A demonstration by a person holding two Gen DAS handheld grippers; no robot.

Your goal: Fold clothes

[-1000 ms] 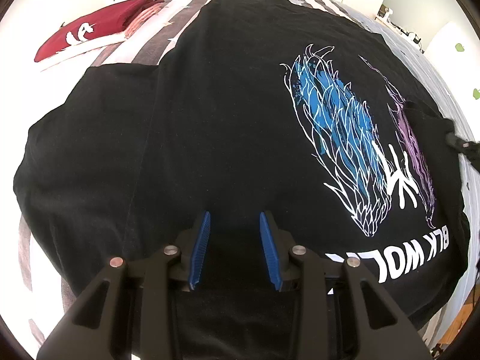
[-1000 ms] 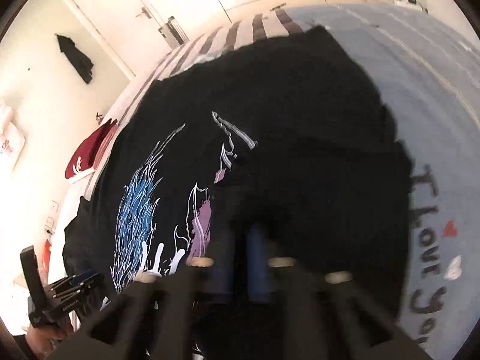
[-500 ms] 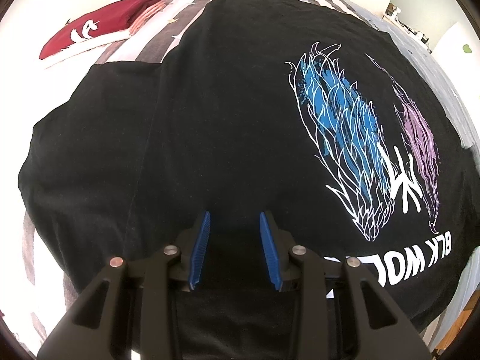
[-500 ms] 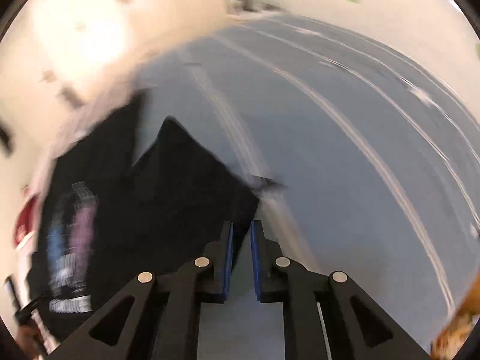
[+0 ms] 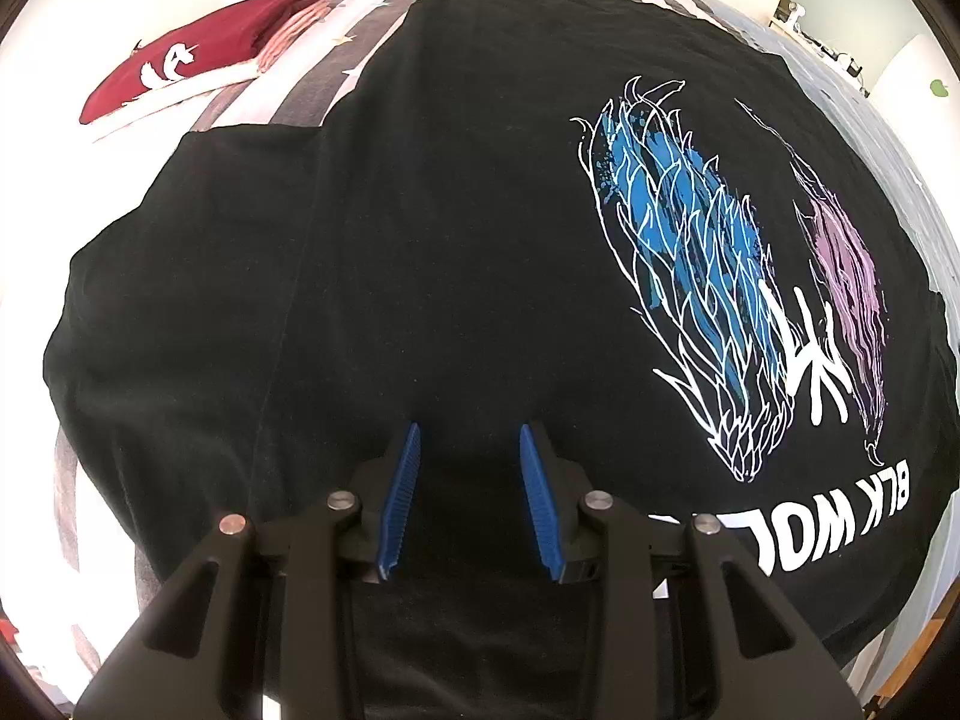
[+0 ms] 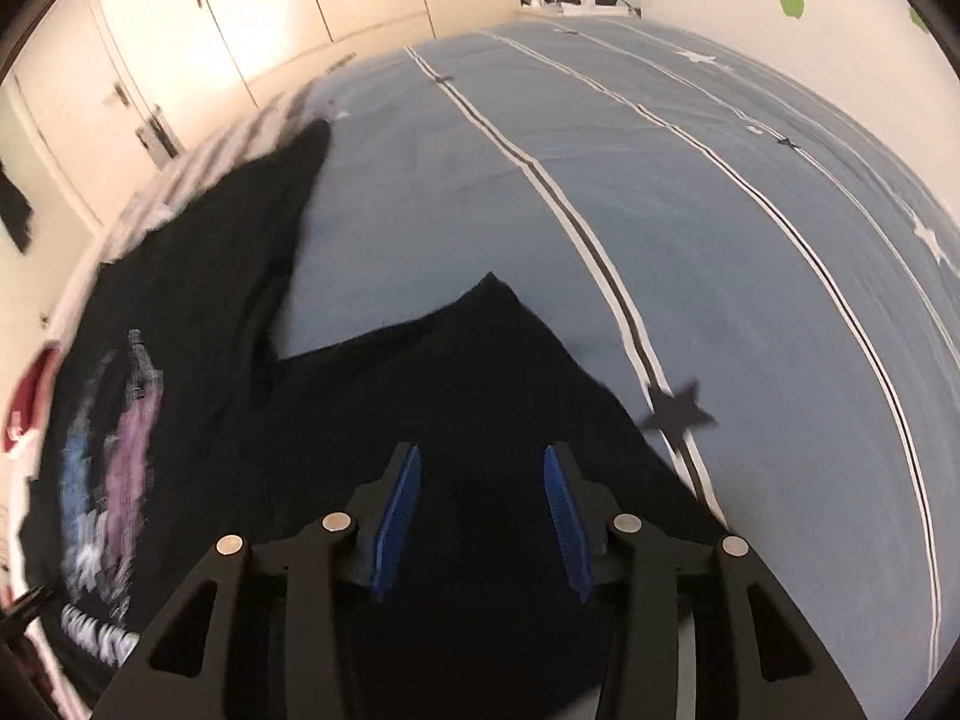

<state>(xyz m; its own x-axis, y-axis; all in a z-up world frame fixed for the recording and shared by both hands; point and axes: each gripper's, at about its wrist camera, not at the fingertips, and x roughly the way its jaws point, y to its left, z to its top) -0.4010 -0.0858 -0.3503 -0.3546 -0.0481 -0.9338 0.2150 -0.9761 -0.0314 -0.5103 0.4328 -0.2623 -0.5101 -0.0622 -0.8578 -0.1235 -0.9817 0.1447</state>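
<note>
The bed cover, blue cloth with thin white-and-dark stripes and small stars, fills the right wrist view from 12 to 4 o'clock; in the left wrist view its striped part shows at 12 o'clock. On it lies the black T-shirt, spread flat and print side up, matte and soft, covering most of the left wrist view. Its print, a blue-and-white feathered shape beside a purple one above white block letters, sits at 3 o'clock. One sleeve points to 12 o'clock in the right wrist view.

A folded red garment rests on the bed at 10 o'clock, well apart from the shirt.

The left gripper hangs low over the shirt's near part, blue ribbed pads spread apart, nothing between them. The right gripper is poised above the sleeve, fingers likewise wide apart and empty.
</note>
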